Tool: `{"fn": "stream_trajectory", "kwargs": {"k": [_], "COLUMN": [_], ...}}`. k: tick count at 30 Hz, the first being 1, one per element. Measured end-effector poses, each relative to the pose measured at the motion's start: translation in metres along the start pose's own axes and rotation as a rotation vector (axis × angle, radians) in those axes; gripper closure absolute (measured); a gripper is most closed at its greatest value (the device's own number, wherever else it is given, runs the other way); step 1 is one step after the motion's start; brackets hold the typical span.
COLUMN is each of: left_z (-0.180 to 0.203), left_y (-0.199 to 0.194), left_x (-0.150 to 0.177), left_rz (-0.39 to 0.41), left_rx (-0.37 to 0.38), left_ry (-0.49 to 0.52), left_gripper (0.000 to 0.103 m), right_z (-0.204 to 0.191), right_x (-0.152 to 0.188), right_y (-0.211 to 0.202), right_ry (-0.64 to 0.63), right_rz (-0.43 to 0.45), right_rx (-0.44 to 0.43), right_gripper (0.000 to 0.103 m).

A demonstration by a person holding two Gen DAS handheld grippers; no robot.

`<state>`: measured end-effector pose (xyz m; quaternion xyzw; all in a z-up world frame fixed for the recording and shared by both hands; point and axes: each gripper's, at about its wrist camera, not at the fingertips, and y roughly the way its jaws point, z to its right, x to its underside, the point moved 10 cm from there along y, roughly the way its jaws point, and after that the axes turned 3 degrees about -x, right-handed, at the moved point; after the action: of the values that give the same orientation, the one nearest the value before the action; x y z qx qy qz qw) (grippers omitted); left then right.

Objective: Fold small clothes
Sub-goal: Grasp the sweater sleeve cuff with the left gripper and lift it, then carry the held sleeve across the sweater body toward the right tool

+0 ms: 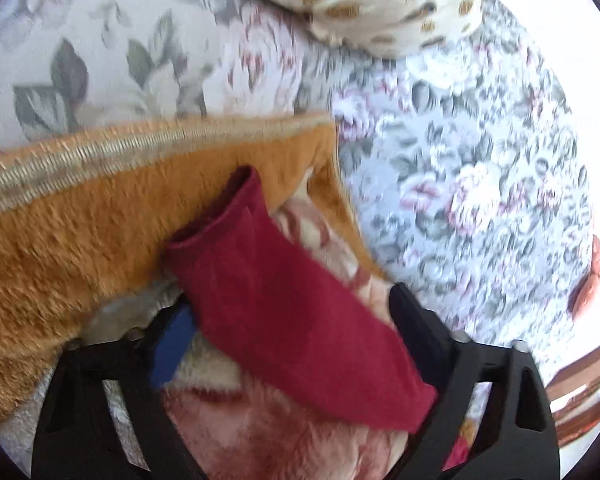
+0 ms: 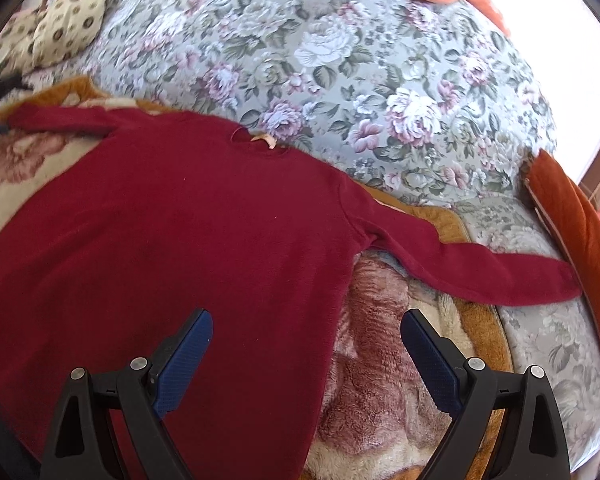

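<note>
The red top lies spread flat on a plush blanket over a floral bed, neck opening away from the right gripper, both sleeves out to the sides; the left sleeve runs between the fingers of the left gripper, which stand apart around it, pads not visibly pressing, so it looks loose rather than gripped; the right gripper hangs released over the hem edge, holding nothing. Risk: the left fingers may pinch blanket pile along with the sleeve, dragging the blanket and skewing the fold; a shallow bite could let the cuff slip out. The left view is blurred; sleeve cloth covers part of both left fingers; the top's lower hem is cut off.
</note>
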<state>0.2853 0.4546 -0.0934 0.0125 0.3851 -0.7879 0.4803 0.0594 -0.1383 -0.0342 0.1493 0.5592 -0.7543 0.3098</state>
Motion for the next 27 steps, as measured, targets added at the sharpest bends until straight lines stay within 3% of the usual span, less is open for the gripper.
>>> {"fn": "stream_trajectory", "kwargs": {"k": [3,8,13,16,21,27], "left_z": [-0.013,-0.044,-0.029,0.013,0.117,0.241], "left_y": [0.005,0.003,-0.003,-0.018,-0.027,-0.019], "left_x": [-0.004,-0.008,-0.006,-0.006,0.03,0.107], "left_rz": [0.019,0.086,0.13,0.197,0.197,0.163], "left_rx": [-0.044,-0.207,-0.302,-0.332,-0.174,-0.029], "left_ry": [-0.036,-0.065,0.063,0.21,0.367,0.554], "left_gripper": [0.059,0.093,0.098,0.098,0.098,0.098], "right_z": [-0.007,-0.013,-0.009,-0.004,0.01,0.019], "right_x": [-0.002,-0.003,-0.002,0.0,0.006,0.015], "right_y": [-0.002,-0.002,-0.001,-0.002,-0.009,-0.013], "right_ry": [-0.024,-0.052,-0.037,-0.014,0.041,0.084], "right_rz": [0.019,0.025,0.02,0.015,0.013,-0.004], "right_rx": [0.001,0.006,0.009,0.015,0.024,0.027], "right_gripper": [0.008,0.008,0.008,0.008,0.008,0.008]}}
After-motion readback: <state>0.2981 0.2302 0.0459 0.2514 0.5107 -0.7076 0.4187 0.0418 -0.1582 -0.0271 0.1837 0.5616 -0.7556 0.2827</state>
